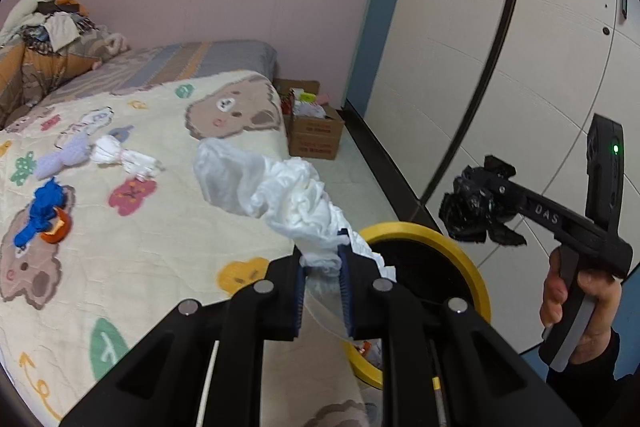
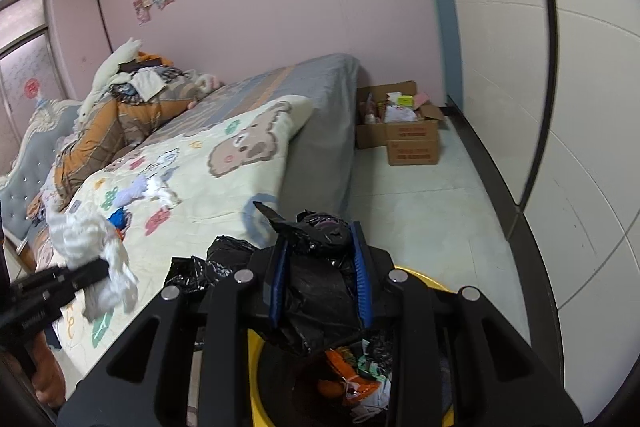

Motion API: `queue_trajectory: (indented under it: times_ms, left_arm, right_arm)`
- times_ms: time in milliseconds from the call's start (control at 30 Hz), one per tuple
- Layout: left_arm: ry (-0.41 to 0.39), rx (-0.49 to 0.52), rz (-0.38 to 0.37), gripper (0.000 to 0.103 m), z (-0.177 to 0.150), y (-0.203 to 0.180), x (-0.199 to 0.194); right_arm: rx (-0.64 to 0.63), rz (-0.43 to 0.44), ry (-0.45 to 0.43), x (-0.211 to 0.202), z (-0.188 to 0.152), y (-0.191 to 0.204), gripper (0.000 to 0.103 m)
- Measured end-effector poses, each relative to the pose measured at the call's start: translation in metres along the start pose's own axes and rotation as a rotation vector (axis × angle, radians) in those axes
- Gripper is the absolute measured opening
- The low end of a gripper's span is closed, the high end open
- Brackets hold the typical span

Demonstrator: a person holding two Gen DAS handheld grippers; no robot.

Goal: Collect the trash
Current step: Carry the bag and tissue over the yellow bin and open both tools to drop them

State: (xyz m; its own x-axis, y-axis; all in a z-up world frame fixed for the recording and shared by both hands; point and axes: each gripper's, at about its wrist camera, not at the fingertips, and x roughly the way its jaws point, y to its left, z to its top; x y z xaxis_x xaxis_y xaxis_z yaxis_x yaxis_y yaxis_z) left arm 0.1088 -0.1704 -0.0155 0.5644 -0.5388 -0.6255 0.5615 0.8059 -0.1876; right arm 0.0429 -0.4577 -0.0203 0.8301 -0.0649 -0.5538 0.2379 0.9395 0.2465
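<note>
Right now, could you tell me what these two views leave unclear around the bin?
- Round yellow-rimmed trash bin: in both views its near part is covered by the claw frames.
- Bin contents: in the right wrist view only orange wrappers show; depth is hidden.
- Crumpled white plastic bag: blurred in the right wrist view.
- Printing on brown cardboard boxes: too small.

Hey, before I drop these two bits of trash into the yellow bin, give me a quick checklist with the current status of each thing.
1. Left gripper gripping crumpled white plastic bag: ok.
2. Right gripper gripping crumpled black plastic bag: ok.
3. Yellow-rimmed round bin below the black bag: ok.
4. White bag over the bin opening: not ok, most hangs over the patterned cream bedspread.
5. Room left in the bin: cannot tell, some wrappers already inside.
6. Blue scrap and other bits left on the bedspread: not ok.
</note>
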Motion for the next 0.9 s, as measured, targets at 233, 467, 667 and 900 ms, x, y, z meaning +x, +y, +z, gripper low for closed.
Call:
queue_trajectory:
  times_ms: [233, 467, 667, 900]
  left_arm:
    - [0.076, 0.041, -0.048, 0.014, -0.015, -0.03, 0.023]
    - [0.122, 0.065, -0.083, 0.014, -0.027, -0.053, 0.037]
    - [0.145, 0.084, -0.094, 0.016, -0.034, -0.063, 0.042]
    - [0.154, 0.101, -0.111, 0.025, -0.037, -0.069, 0.04]
  right_arm:
    - [0.05, -0.06, 0.017, 0.003, -0.006, -0.031, 0.028]
    - [0.069, -0.073, 0.034, 0.008, -0.014, -0.045, 0.03]
    - [0.078, -0.086, 0.037, 0.01, -0.018, -0.051, 0.035]
    - [0.104, -0.091, 0.023, 0.008, -0.018, -0.058, 0.048]
